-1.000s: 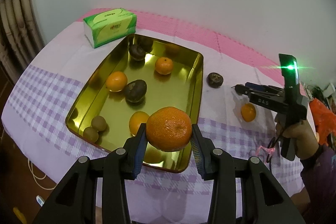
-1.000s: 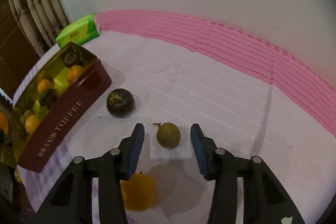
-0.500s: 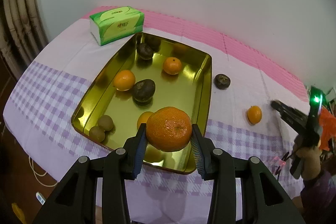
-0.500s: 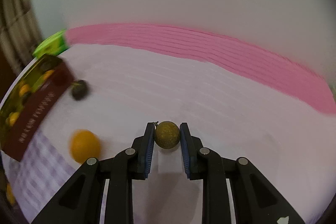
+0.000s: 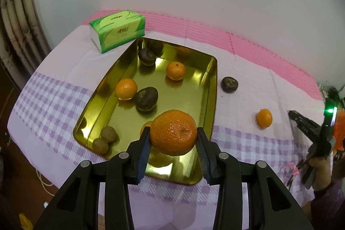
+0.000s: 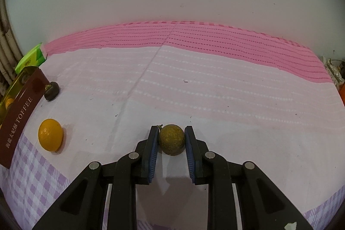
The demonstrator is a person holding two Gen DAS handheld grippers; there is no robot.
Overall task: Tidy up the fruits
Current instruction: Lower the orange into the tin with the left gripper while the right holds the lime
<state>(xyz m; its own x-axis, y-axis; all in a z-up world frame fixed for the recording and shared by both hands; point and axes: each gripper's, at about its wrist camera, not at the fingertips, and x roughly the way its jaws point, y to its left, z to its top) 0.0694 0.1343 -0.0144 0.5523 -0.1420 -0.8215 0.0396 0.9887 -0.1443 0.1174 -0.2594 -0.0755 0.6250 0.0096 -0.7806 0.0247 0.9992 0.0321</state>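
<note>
My left gripper (image 5: 173, 140) is shut on a large orange mandarin (image 5: 173, 132), held above the near right corner of the gold tin tray (image 5: 212, 89). Inside the tray lie two small oranges (image 5: 175, 70), dark round fruits (image 5: 146, 98) and two small brown-green fruits (image 5: 108, 133). My right gripper (image 6: 171, 139) is shut on a small brown-green fruit (image 6: 171, 139) just above the white cloth. It also shows at the far right of the left wrist view, in a person's hand (image 5: 320, 167). A loose orange (image 6: 50, 134) and a dark fruit (image 6: 51, 91) lie on the cloth beside the tray.
A green tissue pack (image 5: 117, 29) stands behind the tray near the wall. The tray's maroon side (image 6: 18, 120) reads TOFFEE. The cloth is white with a pink band at the back and purple checks toward the front edge. A radiator runs along the left.
My right gripper closed on the small brown-green fruit and swung to the right with it, away from the tray. The left gripper kept still with its mandarin.
</note>
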